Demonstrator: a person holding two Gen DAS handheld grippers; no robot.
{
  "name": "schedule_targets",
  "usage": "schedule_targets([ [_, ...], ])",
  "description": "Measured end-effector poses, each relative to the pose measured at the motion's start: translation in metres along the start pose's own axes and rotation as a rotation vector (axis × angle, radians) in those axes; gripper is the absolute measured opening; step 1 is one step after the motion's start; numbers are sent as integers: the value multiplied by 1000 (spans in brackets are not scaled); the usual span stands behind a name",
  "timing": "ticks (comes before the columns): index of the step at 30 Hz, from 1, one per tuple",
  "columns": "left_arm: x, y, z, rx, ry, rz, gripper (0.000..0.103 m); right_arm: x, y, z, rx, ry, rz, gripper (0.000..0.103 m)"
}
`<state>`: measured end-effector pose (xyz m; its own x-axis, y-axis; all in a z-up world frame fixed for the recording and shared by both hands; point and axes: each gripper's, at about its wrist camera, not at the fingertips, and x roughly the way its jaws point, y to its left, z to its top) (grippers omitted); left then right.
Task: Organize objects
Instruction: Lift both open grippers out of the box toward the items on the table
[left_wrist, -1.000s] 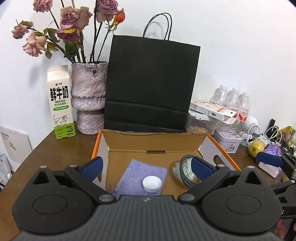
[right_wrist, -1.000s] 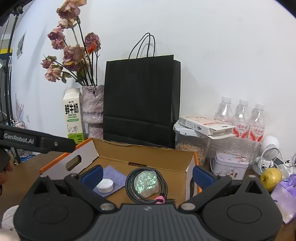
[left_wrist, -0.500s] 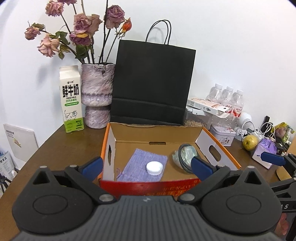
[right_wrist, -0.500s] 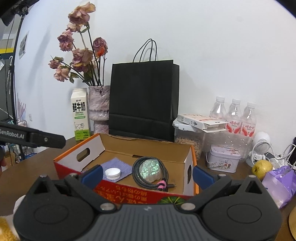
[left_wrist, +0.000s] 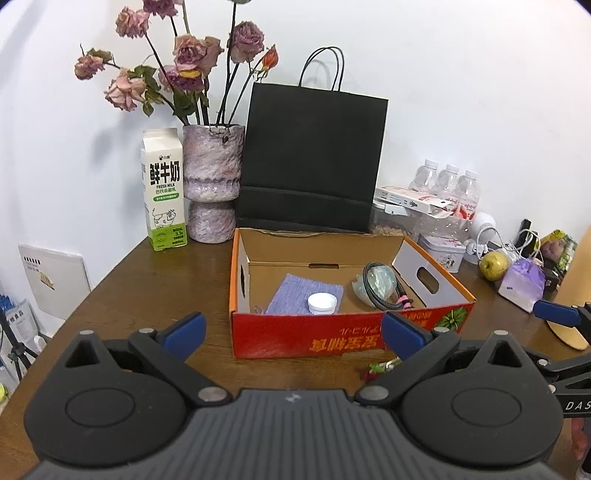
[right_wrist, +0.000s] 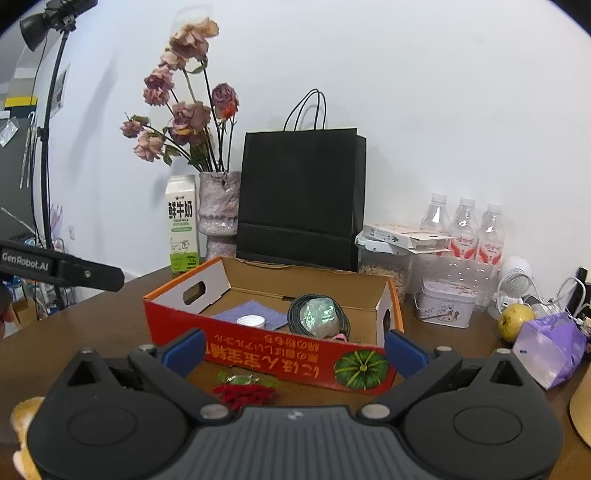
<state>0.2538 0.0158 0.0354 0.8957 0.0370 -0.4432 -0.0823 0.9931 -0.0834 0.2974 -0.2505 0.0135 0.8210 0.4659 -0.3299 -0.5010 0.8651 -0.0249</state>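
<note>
Am hovering right gripper (right_wrist: 293, 349), spread wide, empty; red candy (right_wrist: 243, 393) lying bottom centre between fingertips, long axis sideways. Left gripper (left_wrist: 293, 330) spread too, farther off.

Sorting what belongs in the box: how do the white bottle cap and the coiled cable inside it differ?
The white bottle cap is small, pale and rigid; the coiled cable is larger, dark and flexible. The cap rests on the purple cloth near the box's middle; the cable lies toward the right wall, looped around a shiny greenish packet. Both already sit inside the cardboard box.
</note>
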Motion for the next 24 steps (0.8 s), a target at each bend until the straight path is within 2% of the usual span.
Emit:
schedule_targets([
  [5,-19,3,-12,17,-20,-2,103,-18,5,-13,17,-10,-19,103],
  [11,-38,9,-32,11,-10,-38,103,-35,13,-31,32,-14,-50,103],
  [24,-55,31,-74,-8,-6,-3,103,-54,33,-81,52,74,-84,103],
])
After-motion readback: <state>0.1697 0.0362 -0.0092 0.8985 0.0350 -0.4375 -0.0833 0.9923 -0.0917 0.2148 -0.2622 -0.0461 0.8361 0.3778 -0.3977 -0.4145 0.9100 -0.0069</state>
